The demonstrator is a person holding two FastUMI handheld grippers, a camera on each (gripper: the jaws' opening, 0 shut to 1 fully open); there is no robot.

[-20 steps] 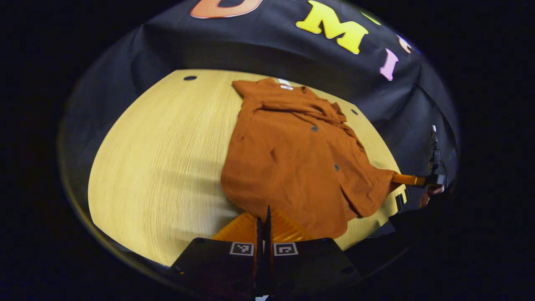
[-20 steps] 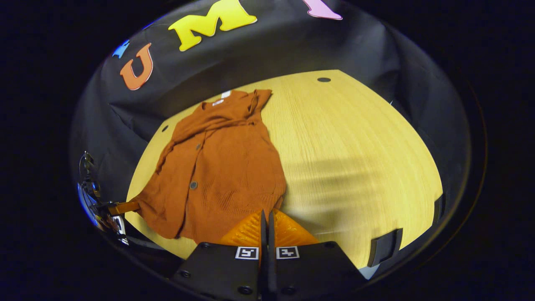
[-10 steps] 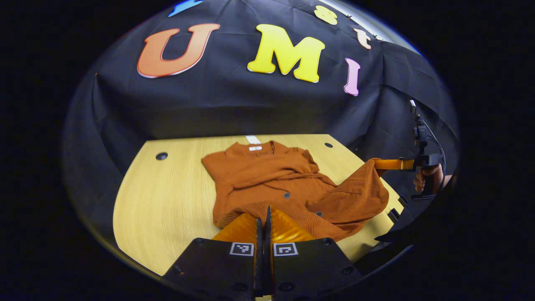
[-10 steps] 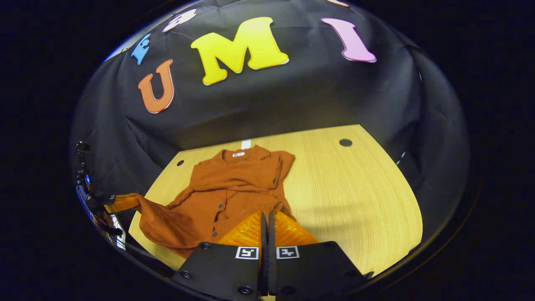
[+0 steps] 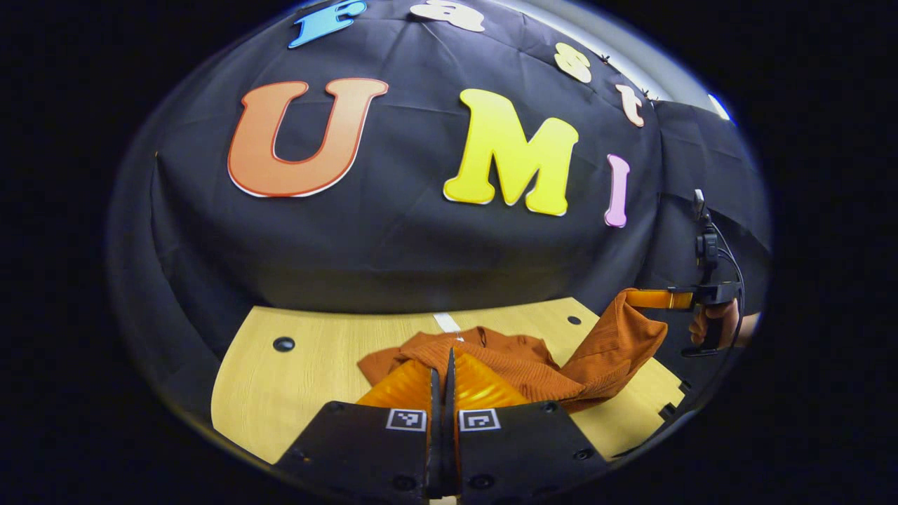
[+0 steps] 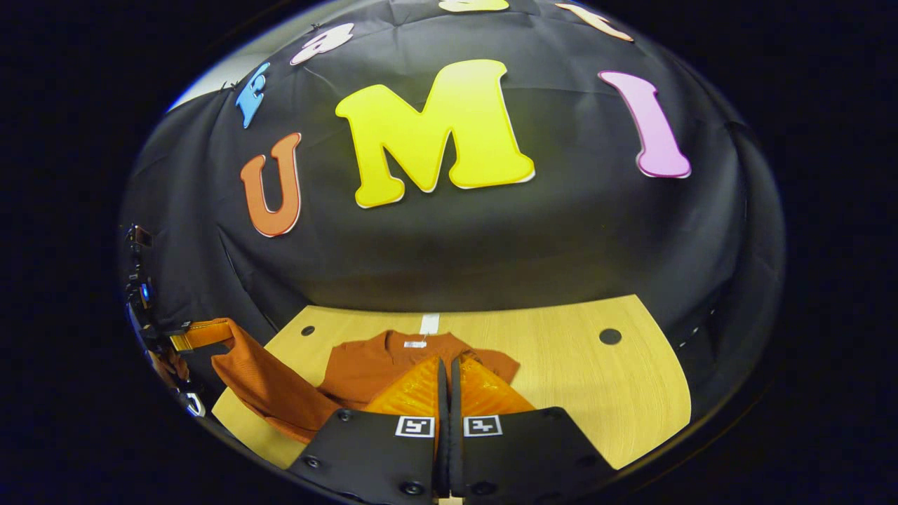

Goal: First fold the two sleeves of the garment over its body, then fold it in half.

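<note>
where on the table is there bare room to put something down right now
Bare wood lies on the table between the garment and the edge by the round hole. In the left gripper view, another free patch sits by the hole. The lifted hem side, between both tools, is crowded.

Each camera rides low behind its gripper's fingers, facing the booth's back wall. Both views share the table (image 5: 280, 393) (image 6: 617, 393) and shirt (image 5: 519, 365) (image 6: 365, 365) just ahead.
</note>
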